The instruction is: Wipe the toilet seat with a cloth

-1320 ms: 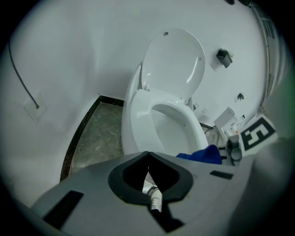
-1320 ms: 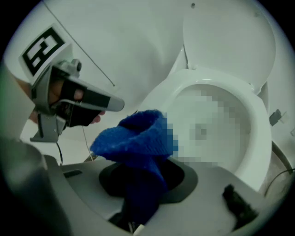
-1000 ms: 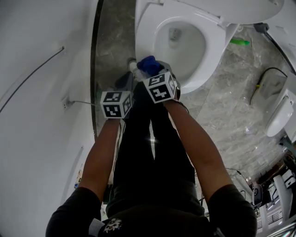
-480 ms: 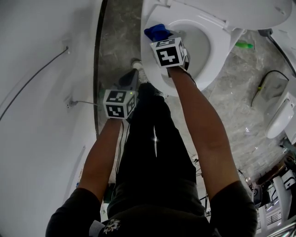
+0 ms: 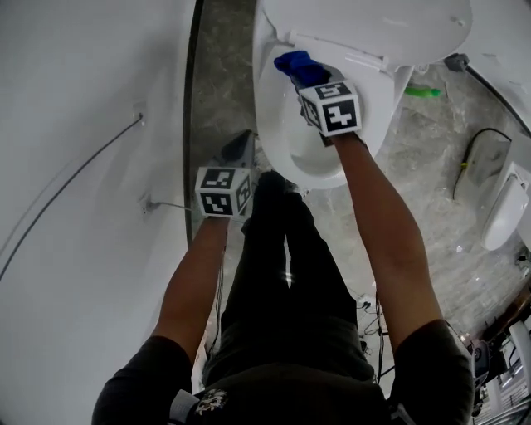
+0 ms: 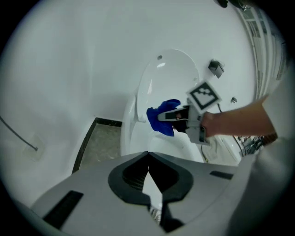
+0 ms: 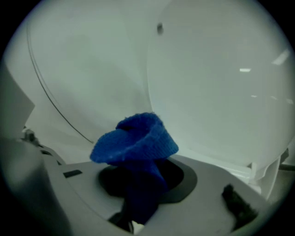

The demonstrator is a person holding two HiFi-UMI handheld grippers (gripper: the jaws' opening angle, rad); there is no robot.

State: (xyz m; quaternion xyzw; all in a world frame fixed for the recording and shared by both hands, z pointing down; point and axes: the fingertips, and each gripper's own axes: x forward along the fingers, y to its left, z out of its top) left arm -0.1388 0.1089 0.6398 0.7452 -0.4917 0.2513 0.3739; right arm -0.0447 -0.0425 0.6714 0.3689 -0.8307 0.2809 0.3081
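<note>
**Head view.** The right gripper (image 5: 309,81) is extended over the bowl, and a blue knitted cloth (image 5: 299,65) is pinched in its jaws. The cloth is positioned above the rear left part of the white oval toilet seat (image 5: 272,133), close under the raised white toilet lid (image 5: 373,25). Contact between cloth and seat cannot be confirmed from this view. The left gripper (image 5: 239,151) is held well apart from the seat, over the grey marbled floor (image 5: 217,75) beside the bowl, and carries nothing.

**Left gripper view.** The jaws of the left gripper are seen pressed together with nothing between them. Beyond them, the right gripper is seen from the side, with the cloth bunched at its tip just above the rear rim of the seat.

**Right gripper view.** The cloth is clamped between the jaws, and a folded lobe stands up ahead of them. The inner face of the lid fills the background. The seat surface is mostly hidden below the gripper body.

**Step in hand.** The step is judged to be the placing of the cloth at the back of the seat, at the start of a wiping stroke.

**Next move.** The cloth should be lowered until it is pressed flat on the seat. It should then be drawn along the ring with steady downward pressure. The grip should be maintained, and the lid should not be struck.
</note>
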